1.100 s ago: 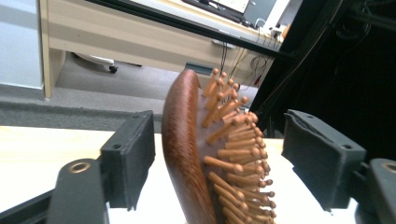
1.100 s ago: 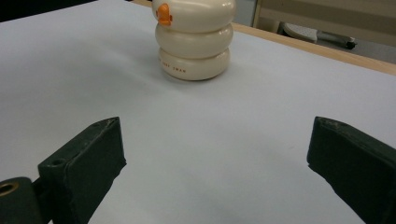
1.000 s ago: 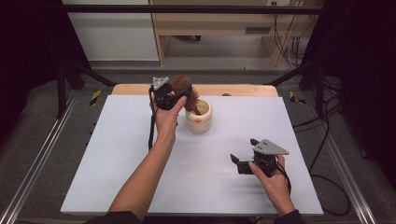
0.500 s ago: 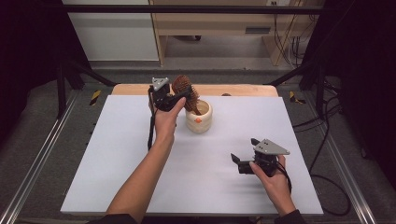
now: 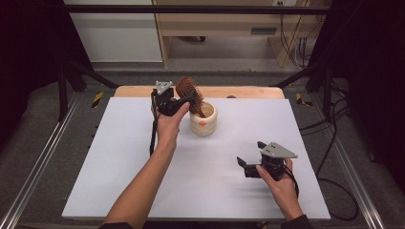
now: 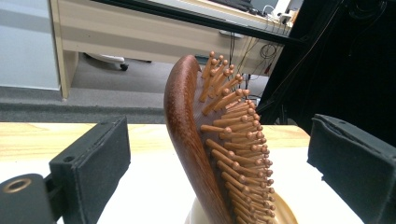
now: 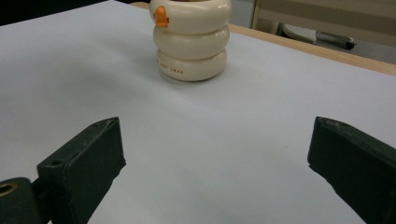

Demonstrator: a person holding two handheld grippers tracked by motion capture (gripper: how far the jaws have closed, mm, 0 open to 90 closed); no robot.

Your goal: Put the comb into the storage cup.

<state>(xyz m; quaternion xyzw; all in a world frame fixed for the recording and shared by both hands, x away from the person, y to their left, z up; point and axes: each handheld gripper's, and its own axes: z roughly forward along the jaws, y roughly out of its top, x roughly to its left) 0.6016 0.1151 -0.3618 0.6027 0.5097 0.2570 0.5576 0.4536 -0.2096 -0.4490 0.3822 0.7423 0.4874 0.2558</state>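
The left gripper [image 5: 184, 102] is at the far side of the white table [image 5: 119, 181], its jaws spread, having just been opening; the brown wooden hairbrush [image 6: 205, 140] stands between them, touched by neither pad. The hairbrush stands upright, handle down in the cream ringed cup [image 5: 205, 123], bristles facing away from the left hand [image 5: 168, 125]. Well to the right and nearer the person, the right gripper [image 5: 242, 164] hovers low above the table with jaws wide apart and nothing between them, pointing toward the cup.

A dark reddish-brown wooden hairbrush [image 6: 187, 135] with orange-tan bristle pins – a cream ringed ceramic holder [image 7: 192, 39] bearing an orange mark – white table sheet [image 5: 143, 157].
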